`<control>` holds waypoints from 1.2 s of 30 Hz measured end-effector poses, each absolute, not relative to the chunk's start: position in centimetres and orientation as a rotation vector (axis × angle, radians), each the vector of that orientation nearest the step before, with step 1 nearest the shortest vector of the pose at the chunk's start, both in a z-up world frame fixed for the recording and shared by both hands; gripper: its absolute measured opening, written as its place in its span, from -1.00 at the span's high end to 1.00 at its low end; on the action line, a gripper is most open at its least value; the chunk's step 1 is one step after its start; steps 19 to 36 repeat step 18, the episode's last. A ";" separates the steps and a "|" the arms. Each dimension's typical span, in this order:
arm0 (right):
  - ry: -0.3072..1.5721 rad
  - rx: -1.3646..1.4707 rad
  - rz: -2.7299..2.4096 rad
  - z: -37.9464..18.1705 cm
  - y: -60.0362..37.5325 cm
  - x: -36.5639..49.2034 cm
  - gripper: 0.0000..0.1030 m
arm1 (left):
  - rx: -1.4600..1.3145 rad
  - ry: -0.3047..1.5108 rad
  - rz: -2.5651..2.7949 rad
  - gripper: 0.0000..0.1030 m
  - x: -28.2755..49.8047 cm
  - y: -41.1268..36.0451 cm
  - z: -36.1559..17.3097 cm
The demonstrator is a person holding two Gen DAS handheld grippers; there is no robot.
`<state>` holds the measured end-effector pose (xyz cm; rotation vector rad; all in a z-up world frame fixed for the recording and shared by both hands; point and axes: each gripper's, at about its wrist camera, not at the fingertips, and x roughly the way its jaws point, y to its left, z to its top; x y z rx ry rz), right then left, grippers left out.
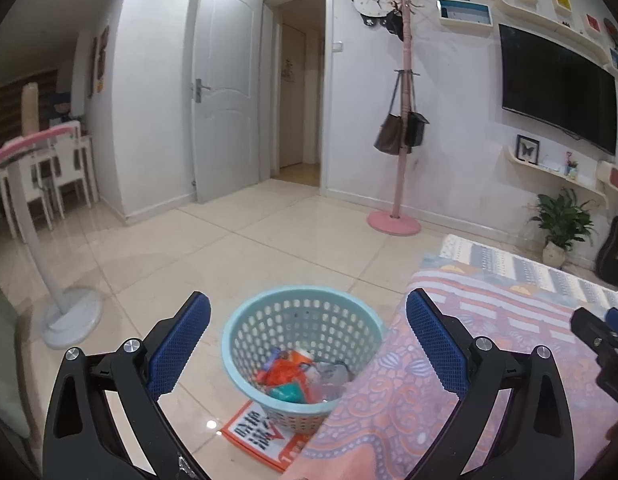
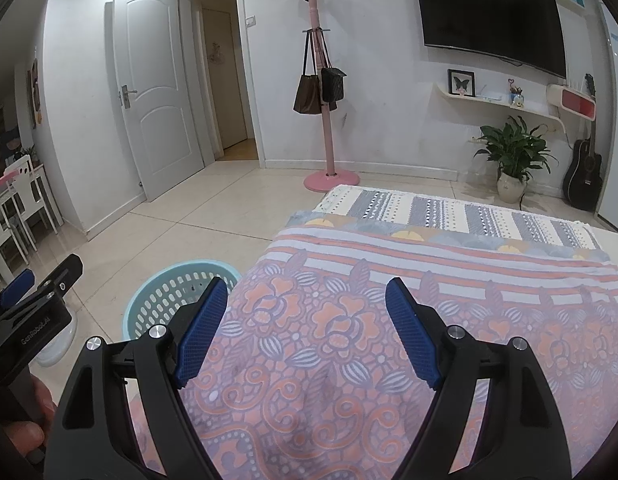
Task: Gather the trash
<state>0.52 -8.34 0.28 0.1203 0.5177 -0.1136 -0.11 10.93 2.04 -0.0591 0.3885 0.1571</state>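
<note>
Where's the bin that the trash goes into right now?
The light blue basket stands on the tiled floor against the left edge of the patterned cloth, on top of an orange-and-white printed sheet. In the left wrist view it lies between the open left claw's fingers.

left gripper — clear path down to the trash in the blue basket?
Probably yes. The left gripper is open and empty, hovering over the blue basket, whose mouth is uncovered, with the trash exposed. Only the patterned cloth overlaps the right rim.
</note>
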 end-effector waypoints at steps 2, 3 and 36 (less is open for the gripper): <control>0.518 0.122 -0.114 0.3 -8.3 0.5 -0.50 | -0.040 0.385 0.184 -0.85 -0.2 10.7 2.1; 0.518 0.123 -0.113 0.3 -8.3 0.5 -0.50 | -0.041 0.388 0.185 -0.85 -0.1 10.8 2.0; 0.529 0.139 -0.107 0.2 -8.3 0.5 -0.50 | -0.054 0.399 0.169 -0.86 0.1 11.4 1.9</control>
